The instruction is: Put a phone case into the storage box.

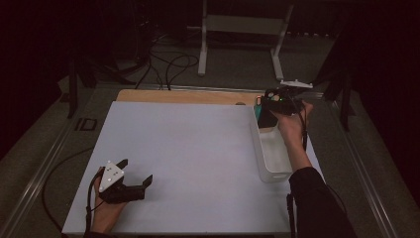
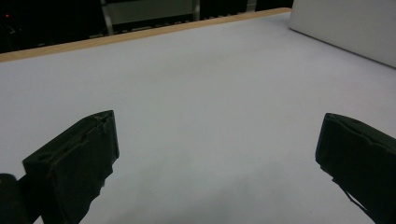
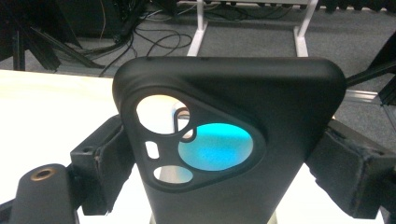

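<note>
Right tongs [image 1: 271,105]: jaws pinching the matte black phone case with a triangular camera cut-out [image 3: 229,140] by its two side edges, above the far end of the white rectangular plastic bin [image 1: 262,153].
Left tongs [image 1: 132,179]: jaws spread, idle, low over the white worktop [image 1: 188,148].
Step judged: carrying the case at the bin.
Advice: keep the squeeze even so the soft shell does not buckle; hold it upright and clear of the bin wall.

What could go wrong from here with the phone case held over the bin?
1. The right gripper pinches the soft black phone case by its side edges only; it may flex and slip out.
2. It hangs above the white rectangular plastic bin near the far table edge, so a drop could miss.
3. The left gripper rests open far away, so it cannot help.
</note>
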### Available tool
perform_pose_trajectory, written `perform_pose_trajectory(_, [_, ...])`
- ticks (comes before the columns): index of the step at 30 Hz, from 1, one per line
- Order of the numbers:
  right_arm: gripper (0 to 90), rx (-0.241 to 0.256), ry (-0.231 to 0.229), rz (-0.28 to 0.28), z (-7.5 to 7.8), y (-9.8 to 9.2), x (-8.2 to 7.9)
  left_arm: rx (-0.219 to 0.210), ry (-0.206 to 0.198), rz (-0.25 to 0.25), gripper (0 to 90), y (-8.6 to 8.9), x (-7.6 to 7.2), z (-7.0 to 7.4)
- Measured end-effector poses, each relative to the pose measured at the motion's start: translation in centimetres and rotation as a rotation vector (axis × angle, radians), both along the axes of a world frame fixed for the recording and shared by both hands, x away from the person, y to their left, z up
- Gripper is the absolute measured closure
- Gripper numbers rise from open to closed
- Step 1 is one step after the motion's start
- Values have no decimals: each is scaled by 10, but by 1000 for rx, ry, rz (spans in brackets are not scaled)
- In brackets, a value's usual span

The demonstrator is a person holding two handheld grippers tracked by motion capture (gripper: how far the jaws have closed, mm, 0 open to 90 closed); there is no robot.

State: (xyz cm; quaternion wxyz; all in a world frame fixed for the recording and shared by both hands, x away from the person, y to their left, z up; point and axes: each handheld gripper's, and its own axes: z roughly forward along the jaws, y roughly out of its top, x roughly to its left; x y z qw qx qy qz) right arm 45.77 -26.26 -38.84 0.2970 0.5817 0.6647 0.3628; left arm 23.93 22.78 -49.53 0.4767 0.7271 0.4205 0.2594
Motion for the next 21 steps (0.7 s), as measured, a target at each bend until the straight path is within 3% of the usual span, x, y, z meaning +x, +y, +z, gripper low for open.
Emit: perform_pose_trajectory(21, [132,-27,66,-16,-28,3,9,-3,1,-1,0,0,1,0])
